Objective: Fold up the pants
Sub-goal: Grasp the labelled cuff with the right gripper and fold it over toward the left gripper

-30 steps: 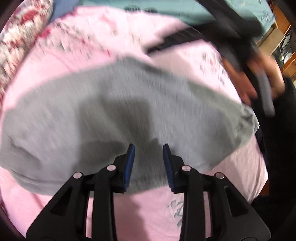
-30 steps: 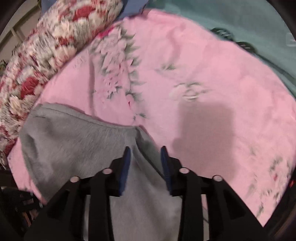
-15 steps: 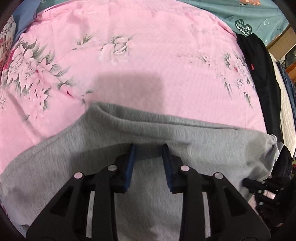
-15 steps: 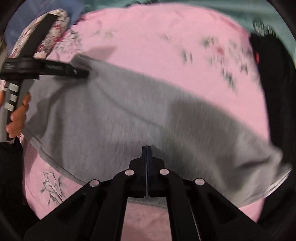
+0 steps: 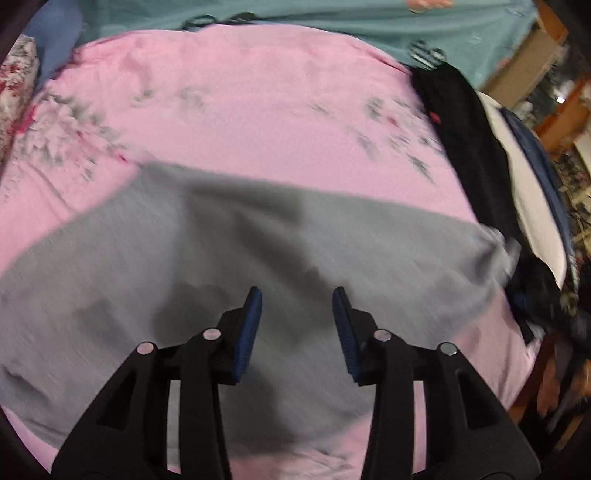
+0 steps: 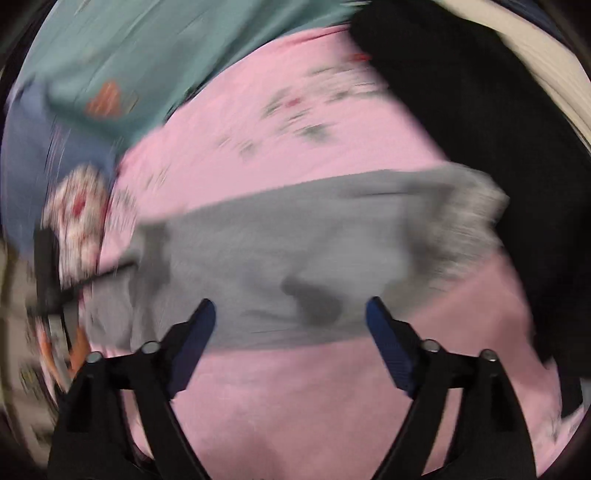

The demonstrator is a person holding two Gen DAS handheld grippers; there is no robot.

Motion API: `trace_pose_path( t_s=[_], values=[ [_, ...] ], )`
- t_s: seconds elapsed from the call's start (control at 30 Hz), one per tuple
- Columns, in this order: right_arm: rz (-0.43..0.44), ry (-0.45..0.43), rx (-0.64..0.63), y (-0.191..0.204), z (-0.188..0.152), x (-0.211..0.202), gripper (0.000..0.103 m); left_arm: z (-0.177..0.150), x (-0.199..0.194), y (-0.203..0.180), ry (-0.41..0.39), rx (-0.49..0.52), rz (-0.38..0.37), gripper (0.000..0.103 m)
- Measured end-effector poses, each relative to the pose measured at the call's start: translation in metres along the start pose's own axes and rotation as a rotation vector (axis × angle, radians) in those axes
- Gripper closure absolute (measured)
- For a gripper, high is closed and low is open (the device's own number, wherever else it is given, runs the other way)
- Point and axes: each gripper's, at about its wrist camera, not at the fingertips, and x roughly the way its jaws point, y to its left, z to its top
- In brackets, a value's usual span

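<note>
The left gripper [image 5: 297, 295] stood with its jaws parted, a clear gap between the two blue pads [image 5: 249, 332], nothing clamped between them. It hung over the gray pants [image 5: 221, 258], whose cloth filled the gap and ran out toward 9 o'clock and 3 o'clock; whether the pads touched the fabric could not be told through the blur.

The right gripper [image 6: 290, 306] was spread wider, its pads [image 6: 194, 339] far apart and holding nothing. The near edge of the pants [image 6: 295, 243] ran across the space between its fingers, with bare pink bedsheet [image 6: 295, 398] showing beneath them at 6 o'clock.

The pants lay flat as a broad gray band across the pink flowered bedsheet [image 5: 258, 122], which spread away toward 12 o'clock in the left wrist view. Beyond it at 12 o'clock lay a teal blanket [image 5: 332, 18]. At 2 to 3 o'clock a black garment [image 5: 469, 140] bordered the sheet, meeting the end of the pants, with a cream cloth [image 5: 532, 206] just beside it. A red-and-white flowered pillow [image 5: 14, 85] sat at 10 o'clock.

In the right wrist view, badly smeared, the black garment [image 6: 498, 147] filled 1 to 3 o'clock.
</note>
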Motion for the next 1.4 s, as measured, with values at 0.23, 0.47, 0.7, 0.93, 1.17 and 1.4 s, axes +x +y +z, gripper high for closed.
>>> trace_pose_path(
  t_s=[0.23,0.47,0.7,0.93,1.17,1.4],
  values=[
    [0.058,0.000,0.334,-0.097,0.010,-0.001,0.017,-0.058,0.023,-0.020,0.053,0.033,0.004,0.062],
    [0.122,-0.003,0.323,-0.103,0.033,0.032,0.015,-0.057,0.025,-0.019,0.056,0.030,-0.007,0.062],
    [0.101,-0.024,0.266,-0.087,0.053,0.052,0.062,-0.057,0.022,-0.013,0.047,0.028,-0.042,0.062],
    [0.068,-0.142,0.180,-0.062,0.048,0.019,0.075,-0.048,0.014,-0.029,0.076,0.059,-0.045,0.063],
    [0.023,-0.246,-0.040,-0.004,0.039,-0.021,0.076,0.000,0.028,-0.081,0.062,-0.002,-0.135,0.059],
    [0.046,-0.246,-0.094,0.006,0.033,-0.028,0.076,0.009,0.096,-0.120,0.148,-0.042,-0.195,0.080]
  ],
)
